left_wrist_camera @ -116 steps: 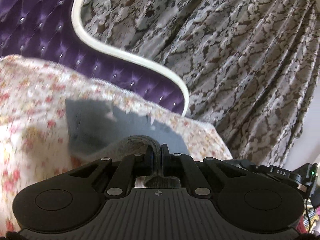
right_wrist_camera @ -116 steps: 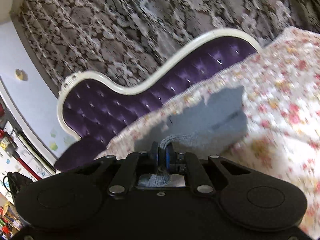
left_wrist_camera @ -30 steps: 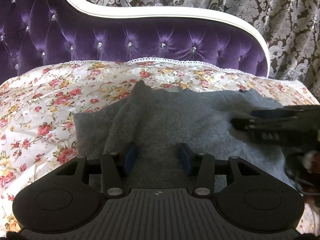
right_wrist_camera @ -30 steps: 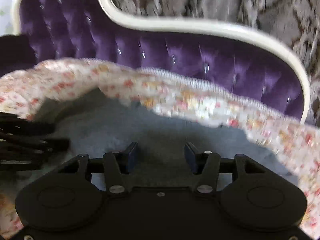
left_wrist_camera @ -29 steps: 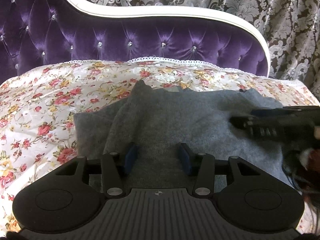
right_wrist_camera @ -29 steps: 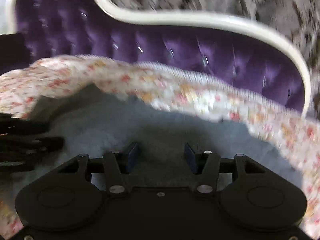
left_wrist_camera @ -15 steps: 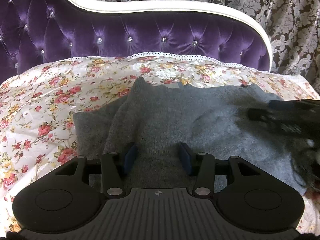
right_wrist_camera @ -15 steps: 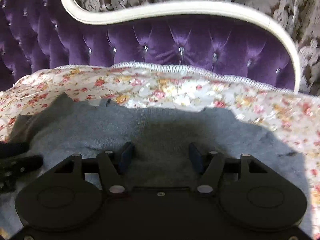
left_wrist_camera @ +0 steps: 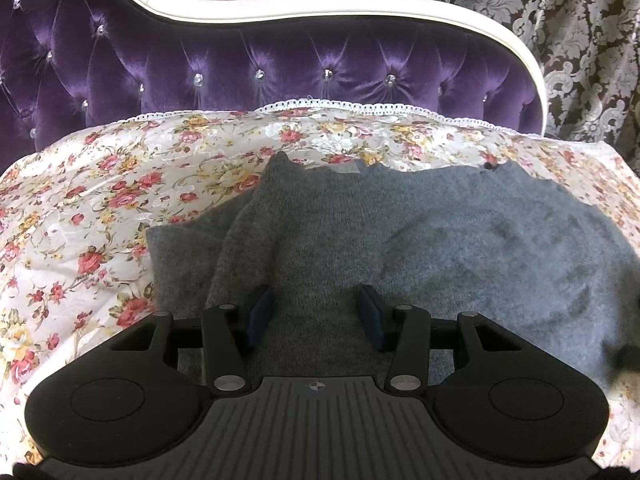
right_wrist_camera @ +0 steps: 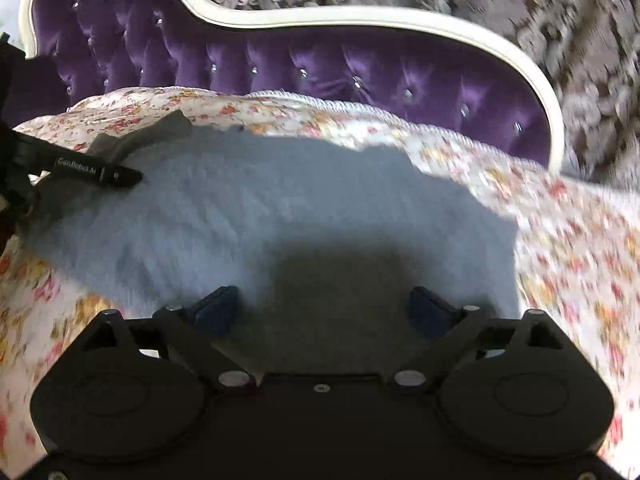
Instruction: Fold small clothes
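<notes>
A grey knit garment [left_wrist_camera: 400,240] lies spread on a floral bed cover [left_wrist_camera: 100,208], one sleeve folded in over its left part. My left gripper [left_wrist_camera: 315,312] hovers over the garment's near left part. Its blue pads stand partly apart, with cloth lying under and between them and nothing pinched. In the right wrist view the same garment [right_wrist_camera: 280,208] looks pale blue-grey and blurred. My right gripper [right_wrist_camera: 323,308] is over its near edge, its jaws opening wide and clear of the cloth. A finger [right_wrist_camera: 116,174] of the left gripper reaches in from the left.
A purple tufted headboard [left_wrist_camera: 280,60] with a white curved frame [left_wrist_camera: 360,4] stands right behind the bed. A patterned brown-and-silver curtain [left_wrist_camera: 580,40] hangs beyond it. The floral cover [right_wrist_camera: 580,260] extends on both sides of the garment.
The right gripper slid out of the left wrist view toward the right, and its jaws spread much wider. The garment now lies flat and let go. The left gripper kept still.
</notes>
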`<act>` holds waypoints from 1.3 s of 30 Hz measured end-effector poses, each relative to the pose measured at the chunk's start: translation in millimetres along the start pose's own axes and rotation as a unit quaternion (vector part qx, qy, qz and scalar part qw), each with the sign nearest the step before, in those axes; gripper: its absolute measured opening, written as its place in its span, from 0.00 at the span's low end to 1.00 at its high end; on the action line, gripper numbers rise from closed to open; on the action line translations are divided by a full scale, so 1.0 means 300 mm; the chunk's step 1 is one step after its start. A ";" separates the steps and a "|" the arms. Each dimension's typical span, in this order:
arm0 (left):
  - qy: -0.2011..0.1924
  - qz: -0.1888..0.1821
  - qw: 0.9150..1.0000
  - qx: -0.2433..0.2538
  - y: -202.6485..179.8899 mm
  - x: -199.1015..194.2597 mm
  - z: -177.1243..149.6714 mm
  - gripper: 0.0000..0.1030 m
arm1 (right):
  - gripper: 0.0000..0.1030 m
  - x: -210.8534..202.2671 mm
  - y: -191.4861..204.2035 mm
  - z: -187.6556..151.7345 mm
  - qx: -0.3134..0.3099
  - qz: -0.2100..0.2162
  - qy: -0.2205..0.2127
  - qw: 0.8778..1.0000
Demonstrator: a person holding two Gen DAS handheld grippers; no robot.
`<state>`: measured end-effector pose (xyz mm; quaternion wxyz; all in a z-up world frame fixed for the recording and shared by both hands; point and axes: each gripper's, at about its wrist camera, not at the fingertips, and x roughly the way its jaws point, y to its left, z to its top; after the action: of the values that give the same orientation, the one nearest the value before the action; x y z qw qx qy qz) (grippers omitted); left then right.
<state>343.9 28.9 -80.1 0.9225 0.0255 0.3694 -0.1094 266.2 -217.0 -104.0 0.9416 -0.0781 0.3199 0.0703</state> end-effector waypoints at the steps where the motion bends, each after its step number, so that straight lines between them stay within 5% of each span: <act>1: 0.000 0.001 1.000 0.001 -0.001 0.001 0.000 0.45 | 0.92 -0.017 -0.030 -0.011 0.021 0.013 -0.003 1.000; 5: 0.001 0.007 1.000 0.004 -0.009 0.003 0.000 0.45 | 0.92 -0.080 -0.169 -0.028 0.131 0.036 -0.027 0.990; 13: 0.008 0.011 1.000 0.006 -0.010 0.008 0.008 0.46 | 0.93 -0.054 -0.423 -0.072 0.296 0.041 -0.039 0.953; 17: 0.012 0.011 1.000 0.006 -0.008 0.012 0.012 0.46 | 0.93 0.019 -0.476 -0.086 0.337 0.113 -0.022 0.935; 25: 0.022 0.014 1.000 0.009 -0.008 0.020 0.023 0.46 | 1.00 0.153 -0.475 -0.037 0.357 0.186 -0.039 0.915; 34: 0.060 0.004 0.998 -0.005 -0.003 0.010 0.090 0.44 | 1.00 0.163 -0.445 -0.031 0.338 0.178 -0.053 0.923; 39: 0.040 -0.035 0.997 -0.050 -0.053 -0.028 0.177 0.45 | 1.00 0.167 -0.450 -0.018 0.329 0.183 -0.048 0.925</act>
<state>370.5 8.2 -35.3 0.9029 -0.0294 0.4113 -0.1215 326.9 -345.8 -125.1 0.8992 0.2995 0.2884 0.1359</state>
